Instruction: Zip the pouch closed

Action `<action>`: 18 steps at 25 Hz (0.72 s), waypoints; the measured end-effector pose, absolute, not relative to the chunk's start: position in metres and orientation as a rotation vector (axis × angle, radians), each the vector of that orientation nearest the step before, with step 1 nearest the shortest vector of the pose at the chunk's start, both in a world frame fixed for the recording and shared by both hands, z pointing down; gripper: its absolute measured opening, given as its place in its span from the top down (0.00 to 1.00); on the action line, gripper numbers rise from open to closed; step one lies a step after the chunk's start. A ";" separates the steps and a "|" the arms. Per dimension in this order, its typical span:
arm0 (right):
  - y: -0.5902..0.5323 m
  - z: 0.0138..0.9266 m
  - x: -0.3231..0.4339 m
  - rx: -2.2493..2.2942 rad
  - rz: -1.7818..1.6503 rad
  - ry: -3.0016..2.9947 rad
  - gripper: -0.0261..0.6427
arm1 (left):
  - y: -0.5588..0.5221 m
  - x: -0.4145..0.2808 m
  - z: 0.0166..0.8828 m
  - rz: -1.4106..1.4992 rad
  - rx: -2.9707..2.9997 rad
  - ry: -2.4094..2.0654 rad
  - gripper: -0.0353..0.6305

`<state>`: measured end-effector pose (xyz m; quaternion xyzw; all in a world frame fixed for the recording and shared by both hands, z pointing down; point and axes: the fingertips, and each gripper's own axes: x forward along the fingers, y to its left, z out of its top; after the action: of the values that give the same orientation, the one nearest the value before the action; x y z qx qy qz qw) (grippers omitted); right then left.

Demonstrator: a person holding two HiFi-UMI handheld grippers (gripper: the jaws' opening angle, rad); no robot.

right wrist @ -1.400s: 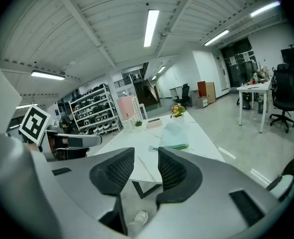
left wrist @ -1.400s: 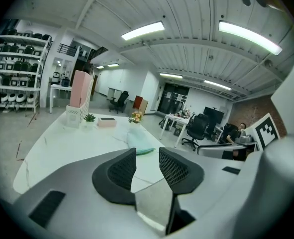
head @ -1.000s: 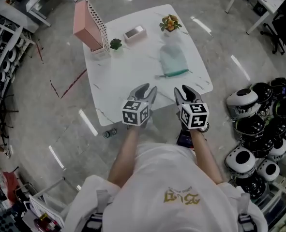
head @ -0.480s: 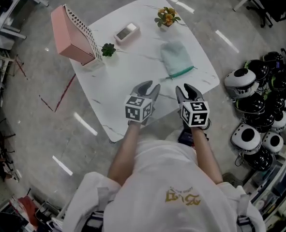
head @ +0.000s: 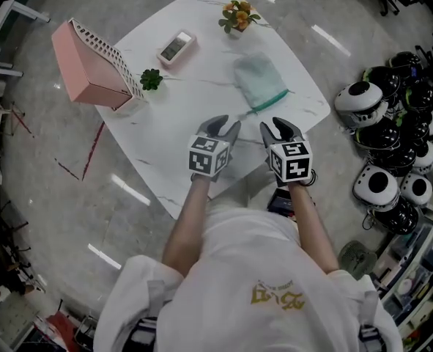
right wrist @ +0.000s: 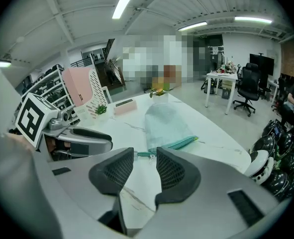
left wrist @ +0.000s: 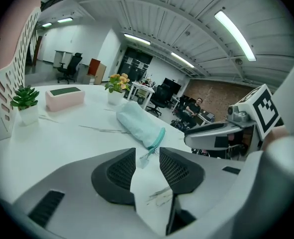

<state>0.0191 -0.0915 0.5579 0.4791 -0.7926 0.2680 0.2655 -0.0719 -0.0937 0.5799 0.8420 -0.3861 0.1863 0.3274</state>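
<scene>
A pale mint pouch lies on the white marble table, its teal zipper edge facing me. Both grippers hover over the table's near edge, short of the pouch. The left gripper is open and empty. Just right of it, the right gripper also stands with jaws apart and empty. In the left gripper view the pouch and zipper end sit just beyond the open left gripper. In the right gripper view the pouch and zipper lie ahead of the right gripper.
A pink perforated box stands at the table's far left with a small green plant beside it. A pink flat case and a flower pot sit at the back. Several black-and-white helmets crowd the floor on the right.
Both grippers have moved forward and down, from in front of the table to over its near edge, closer to the pouch. The pouch has not moved on the table.
</scene>
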 end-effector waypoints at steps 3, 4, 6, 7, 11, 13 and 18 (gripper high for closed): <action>-0.092 0.568 0.017 1.273 0.739 -2.126 0.73 | -0.093 -0.068 0.590 0.553 2.219 -0.983 0.69; -0.093 0.572 0.018 1.268 0.744 -2.119 0.73 | -0.093 -0.066 0.593 0.573 2.224 -0.974 0.69; -0.095 0.579 0.019 1.257 0.745 -2.103 0.73 | -0.096 -0.061 0.598 0.600 2.229 -0.962 0.68; -0.096 0.583 0.020 1.251 0.743 -2.094 0.73 | -0.097 -0.059 0.601 0.607 2.229 -0.957 0.68; -0.099 0.598 0.023 1.226 0.719 -2.067 0.74 | -0.102 -0.050 0.612 0.639 2.231 -0.939 0.67; -0.101 0.605 0.024 1.210 0.695 -2.059 0.74 | -0.107 -0.046 0.617 0.655 2.234 -0.937 0.67; -0.104 0.619 0.022 1.168 0.618 -2.041 0.74 | -0.110 -0.037 0.627 0.709 2.253 -0.930 0.67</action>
<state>0.0216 -0.1038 0.6186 0.4504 -0.7870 0.2384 0.3477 -0.0369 -0.1101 0.6269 0.8475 -0.3500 0.2666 0.2969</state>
